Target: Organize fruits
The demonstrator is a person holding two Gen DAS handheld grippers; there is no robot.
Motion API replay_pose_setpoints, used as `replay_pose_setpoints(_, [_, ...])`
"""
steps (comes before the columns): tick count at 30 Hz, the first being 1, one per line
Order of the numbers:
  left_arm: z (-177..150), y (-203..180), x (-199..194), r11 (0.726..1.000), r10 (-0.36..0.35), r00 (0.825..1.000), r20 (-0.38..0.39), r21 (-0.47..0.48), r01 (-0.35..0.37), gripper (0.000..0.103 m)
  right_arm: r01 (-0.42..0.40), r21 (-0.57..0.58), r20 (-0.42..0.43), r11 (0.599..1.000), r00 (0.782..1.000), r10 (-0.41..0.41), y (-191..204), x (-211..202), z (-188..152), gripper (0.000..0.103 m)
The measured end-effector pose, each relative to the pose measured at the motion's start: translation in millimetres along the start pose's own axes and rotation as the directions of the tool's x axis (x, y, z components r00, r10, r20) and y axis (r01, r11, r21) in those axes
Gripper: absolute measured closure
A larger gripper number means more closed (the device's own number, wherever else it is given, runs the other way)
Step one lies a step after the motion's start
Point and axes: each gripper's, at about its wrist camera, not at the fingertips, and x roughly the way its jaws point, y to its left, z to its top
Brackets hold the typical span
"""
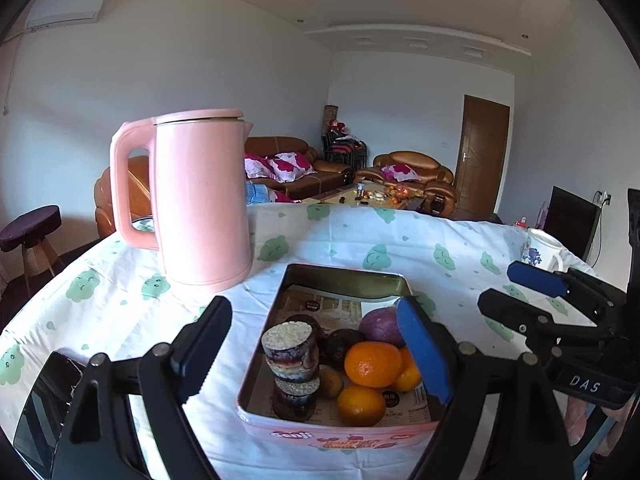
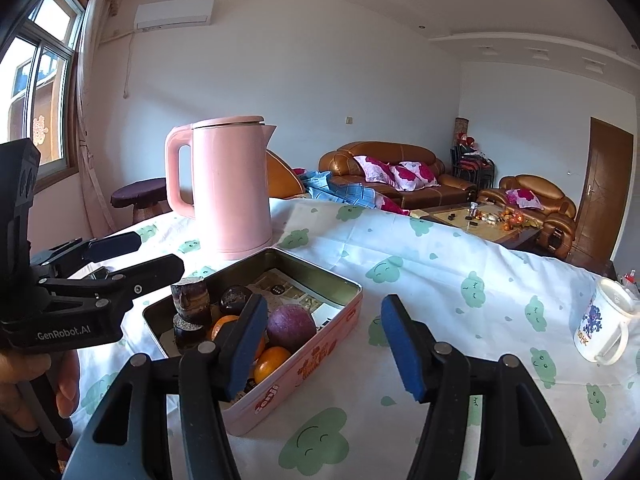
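Fruit fills the near end of the pink tin (image 1: 336,436), low and centre in the left wrist view: three oranges (image 1: 372,364), a purple fruit (image 1: 380,326), dark round ones (image 1: 340,346) and two stacked cane pieces (image 1: 290,350). We judge the sorting nearly or fully done, since we see no loose fruit on the tablecloth (image 1: 120,312) around it. We hold the left gripper (image 1: 316,350) over the tin, jaws wide apart and empty. Our right gripper (image 2: 324,348), lower centre of its own view, is also parted, holding nothing, beside the tin's right wall. The far half of the tin lies bare. Kettle (image 1: 200,200) and mug (image 2: 604,330) stand apart.
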Motion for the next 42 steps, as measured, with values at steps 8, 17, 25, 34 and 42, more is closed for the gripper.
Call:
replay_pose_setpoints(8, [0.8, -5.3, -4.1, 1.000, -0.001, 1.000, 0.006, 0.011, 0.001, 0.014, 0.013, 0.016, 0.015, 1.000, 1.000, -0.013, -7.4, -9.6, -0.3, 0.038])
replay_pose_setpoints(17, [2.0, -9.1, -7.0, 1.000, 0.000, 1.000, 0.011, 0.019, 0.000, 0.014, 0.025, 0.015, 0.028, 1.000, 0.999, -0.026, -9.8, -15.7, -0.6, 0.038])
replay_pose_setpoints(25, [2.7, -11.7, -7.6, 1.000, 0.000, 1.000, 0.012, 0.024, 0.000, 0.014, 0.033, 0.020, 0.035, 0.999, 0.999, -0.034, -12.5, -19.7, -1.3, 0.037])
replay_pose_setpoints(34, [2.7, -12.1, -7.8, 1.000, -0.001, 1.000, 0.013, 0.023, 0.001, 0.014, 0.039, 0.020, 0.037, 0.999, 0.999, -0.040, -13.7, -21.5, -2.5, 0.037])
replay_pose_setpoints(42, [3.8, -19.1, -12.5, 0.999, 0.002, 0.999, 0.036, 0.048, -0.003, 0.004, 0.048, 0.025, 0.035, 0.999, 0.998, -0.049, -16.8, -22.3, -5.2, 0.037])
